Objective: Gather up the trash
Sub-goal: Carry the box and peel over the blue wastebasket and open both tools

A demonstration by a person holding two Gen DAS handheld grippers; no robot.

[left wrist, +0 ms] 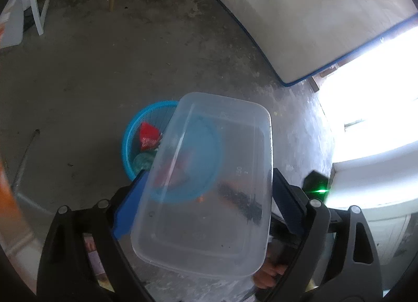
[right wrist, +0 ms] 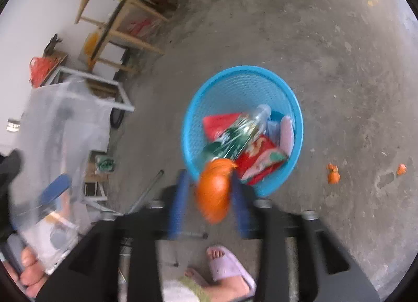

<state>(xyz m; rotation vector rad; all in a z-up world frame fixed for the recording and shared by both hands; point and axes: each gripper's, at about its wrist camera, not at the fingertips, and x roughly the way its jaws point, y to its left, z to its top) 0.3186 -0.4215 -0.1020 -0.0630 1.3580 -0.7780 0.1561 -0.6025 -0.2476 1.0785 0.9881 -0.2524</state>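
Note:
My left gripper (left wrist: 206,194) is shut on a clear plastic food container (left wrist: 209,187), held in the air above the blue mesh trash basket (left wrist: 130,132). The same container (right wrist: 60,129) shows blurred at the left of the right wrist view. My right gripper (right wrist: 210,192) is shut on an orange peel (right wrist: 214,192), just at the near rim of the basket (right wrist: 235,85). The basket holds a plastic bottle (right wrist: 243,129), red wrappers (right wrist: 258,160) and other trash.
Two orange peel scraps (right wrist: 333,174) lie on the concrete floor right of the basket. Wooden stools (right wrist: 125,27) and a white frame stand at the back left. A white mattress (left wrist: 300,14) leans at the right. The person's slippered foot (right wrist: 230,268) is below.

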